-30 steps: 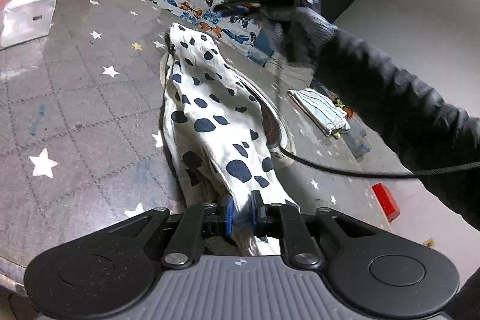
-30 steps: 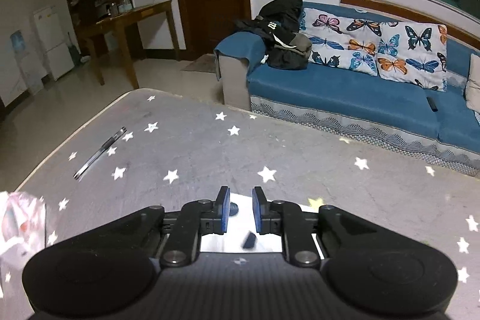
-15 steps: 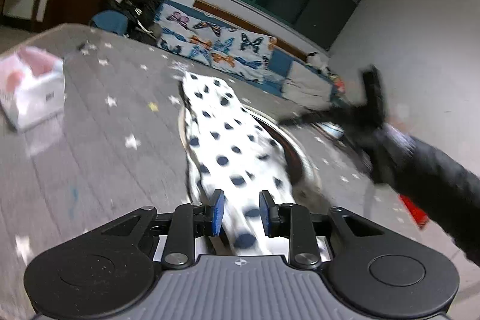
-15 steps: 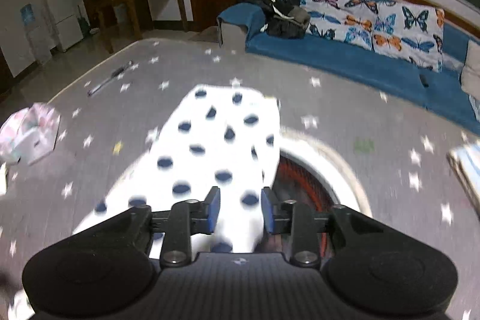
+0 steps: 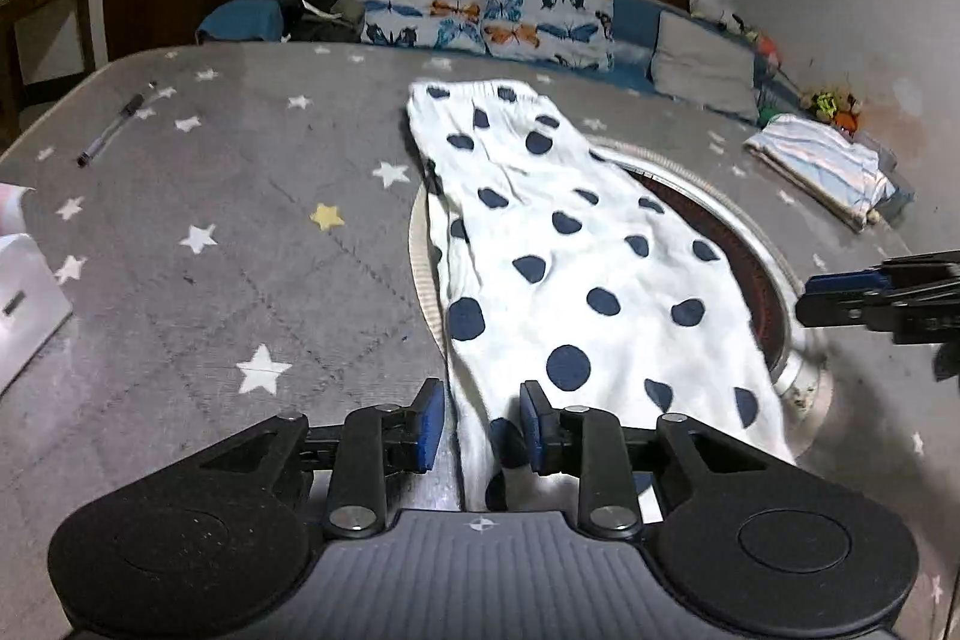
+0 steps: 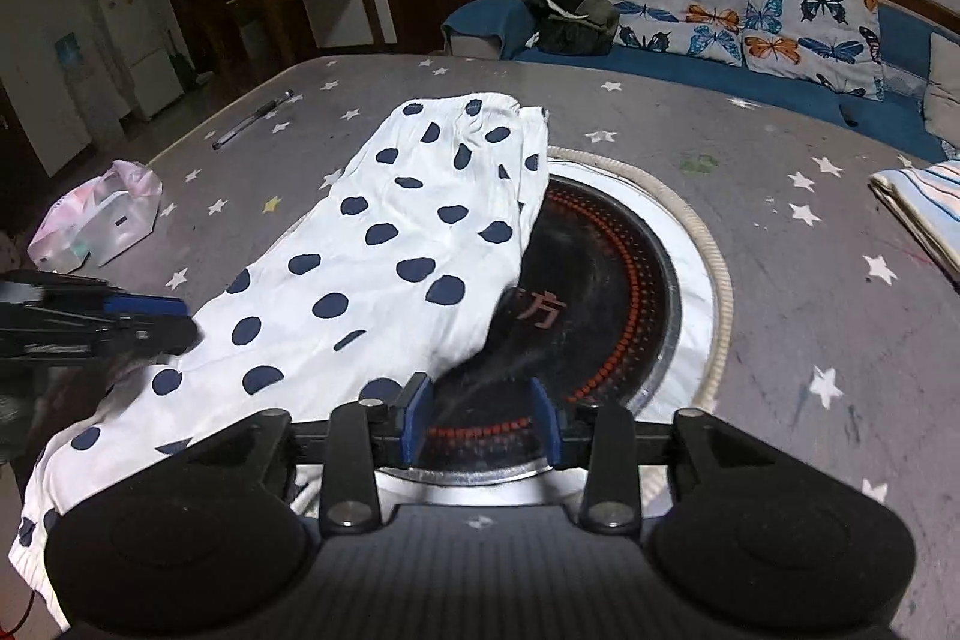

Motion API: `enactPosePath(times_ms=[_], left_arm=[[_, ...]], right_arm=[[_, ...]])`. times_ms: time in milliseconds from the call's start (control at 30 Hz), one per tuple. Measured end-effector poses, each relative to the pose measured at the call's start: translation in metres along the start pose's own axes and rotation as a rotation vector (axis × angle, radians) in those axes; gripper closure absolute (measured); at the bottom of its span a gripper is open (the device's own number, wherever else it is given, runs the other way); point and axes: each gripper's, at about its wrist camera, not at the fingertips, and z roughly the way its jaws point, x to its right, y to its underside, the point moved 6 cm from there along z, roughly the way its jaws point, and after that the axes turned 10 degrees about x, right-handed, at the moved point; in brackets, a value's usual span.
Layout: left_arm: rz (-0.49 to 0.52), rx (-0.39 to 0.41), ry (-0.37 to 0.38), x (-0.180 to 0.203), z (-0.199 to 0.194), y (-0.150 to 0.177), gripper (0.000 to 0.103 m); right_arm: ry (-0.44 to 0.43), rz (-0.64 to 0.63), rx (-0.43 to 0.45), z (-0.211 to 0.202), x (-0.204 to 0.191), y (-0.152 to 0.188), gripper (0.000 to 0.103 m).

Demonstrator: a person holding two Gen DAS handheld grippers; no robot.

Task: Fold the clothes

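Observation:
A white garment with dark blue dots [image 5: 558, 244] lies lengthwise on the grey star-patterned table [image 5: 180, 232], its waistband at the far end; it also shows in the right wrist view [image 6: 372, 268]. My left gripper [image 5: 482, 421] is open, its jaws either side of the garment's near left edge without pinching it. My right gripper [image 6: 478, 421] is open and empty over the round cooktop [image 6: 600, 292], just right of the garment's near edge. The right gripper also shows at the right edge of the left wrist view [image 5: 840, 295], and the left gripper at the left edge of the right wrist view [image 6: 150, 319].
A folded striped cloth [image 5: 822, 166] lies at the table's far right. A tissue pack [image 6: 99, 214] and a pen [image 6: 252, 118] lie on the left side. The garment partly covers the inset cooktop's rim [image 5: 708, 184]. A blue sofa with butterfly pillows [image 6: 750, 10] stands beyond the table.
Both grippers let go of the garment and opened. The garment now lies flat on the table. The right gripper swung back from the far end to the near right side.

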Motion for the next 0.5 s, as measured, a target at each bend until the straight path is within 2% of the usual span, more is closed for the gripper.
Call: enactPosePath(times_ms=[67,133,300,500], left_arm=[[0.007,-0.005,0.006,0.000,0.005,0.002,0.091],[0.013,0.008,0.006,0.001,0.003,0.001,0.096],[-0.008,0.043,-0.006,-0.006,-0.004,-0.007,0.098],[0.014,-0.006,-0.041,-0.010,0.005,-0.001,0.097]], right_arm=[[0.000,0.006,-0.001,0.000,0.003,0.002,0.064],[0.000,0.011,-0.003,0.002,0.006,0.005,0.064],[-0.018,0.031,-0.003,0.014,0.009,0.009,0.064],[-0.076,0.026,0.000,0.034,0.006,0.010,0.065]])
